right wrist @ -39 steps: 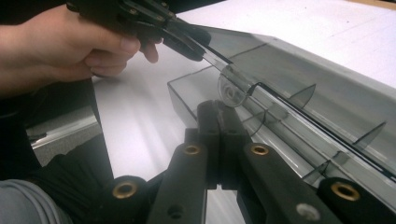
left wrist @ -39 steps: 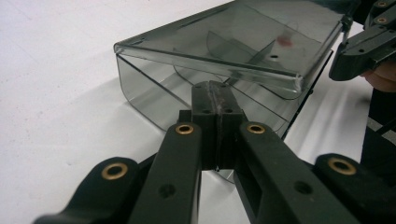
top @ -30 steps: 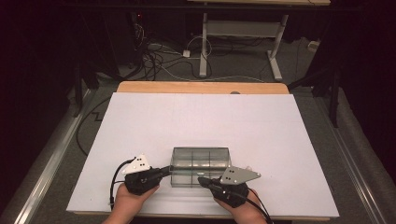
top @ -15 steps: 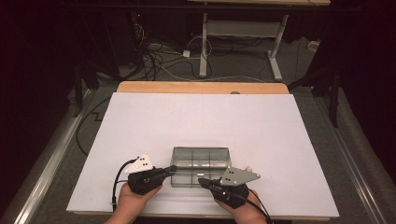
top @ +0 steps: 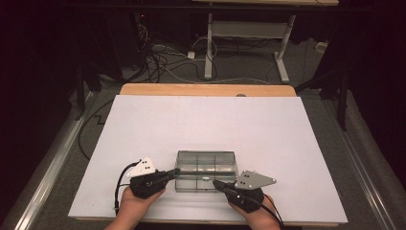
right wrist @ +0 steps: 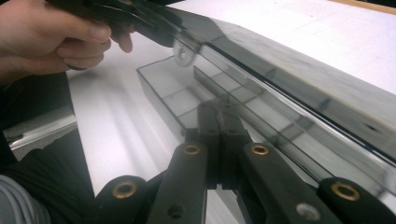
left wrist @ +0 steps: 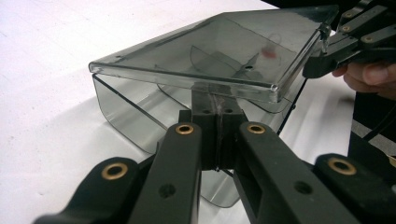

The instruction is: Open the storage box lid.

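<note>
Smoked clear plastic box (top: pixel 206 171) sits on the white surface (top: pixel 206 120), near the person's edge, roughly centred left to right, directly between the two grippers. Left gripper (top: pixel 173 174) comes in from the box's left end; right gripper (top: pixel 218 183) comes in at the near right corner. Both point inward toward the box, so it lies just ahead of each set of jaws. Left gripper view: the left gripper (left wrist: pixel 215 122) has its jaws fully together, pressed flat against each other, tips right under the edge of the box lid (left wrist: pixel 219 51). The lid is hinged up and tilted, the open base (left wrist: pixel 126 116) is below it with internal dividers visible through the plastic. Can't tell whether the jaw tips pinch a bit of the lid rim or just touch it from below. The other gripper (left wrist: pixel 327 51) shows at the far right corner of the lid in that view, touching the lid edge, with the person's fingers behind it. Right gripper view: the right gripper (right wrist: pixel 219 112) is also closed tight, jaws together, tips at the front wall of the compartmented base (right wrist: pixel 187 100), with the raised lid (right wrist: pixel 299 88) running diagonally above them. The left hand (right wrist: pixel 46 37) and its gripper are at the lid's far end.
</note>
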`<control>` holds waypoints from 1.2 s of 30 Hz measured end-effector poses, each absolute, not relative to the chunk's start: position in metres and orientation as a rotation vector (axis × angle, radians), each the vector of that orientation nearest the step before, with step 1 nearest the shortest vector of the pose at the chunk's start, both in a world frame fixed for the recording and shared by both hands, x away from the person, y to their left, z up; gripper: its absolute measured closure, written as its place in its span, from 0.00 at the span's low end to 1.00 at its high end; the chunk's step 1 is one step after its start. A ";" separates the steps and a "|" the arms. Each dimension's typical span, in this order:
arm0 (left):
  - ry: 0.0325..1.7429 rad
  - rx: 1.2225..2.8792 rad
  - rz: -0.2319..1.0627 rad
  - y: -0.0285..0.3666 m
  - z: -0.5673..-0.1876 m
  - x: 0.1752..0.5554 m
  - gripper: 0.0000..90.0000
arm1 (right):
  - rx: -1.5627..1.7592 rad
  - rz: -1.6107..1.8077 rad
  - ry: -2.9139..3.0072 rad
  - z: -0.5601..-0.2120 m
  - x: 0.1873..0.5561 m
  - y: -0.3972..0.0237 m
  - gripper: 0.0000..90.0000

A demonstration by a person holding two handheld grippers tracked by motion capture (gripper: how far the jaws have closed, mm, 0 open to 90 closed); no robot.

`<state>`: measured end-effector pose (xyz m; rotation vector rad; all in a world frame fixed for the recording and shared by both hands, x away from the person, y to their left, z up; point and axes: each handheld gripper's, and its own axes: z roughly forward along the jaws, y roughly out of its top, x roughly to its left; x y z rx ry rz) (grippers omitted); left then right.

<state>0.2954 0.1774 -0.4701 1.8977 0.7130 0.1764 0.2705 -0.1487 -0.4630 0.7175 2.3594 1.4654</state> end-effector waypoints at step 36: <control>0.701 1.898 0.198 0.178 -0.468 0.308 0.98 | 0.953 1.382 2.176 -0.462 0.279 -0.214 1.00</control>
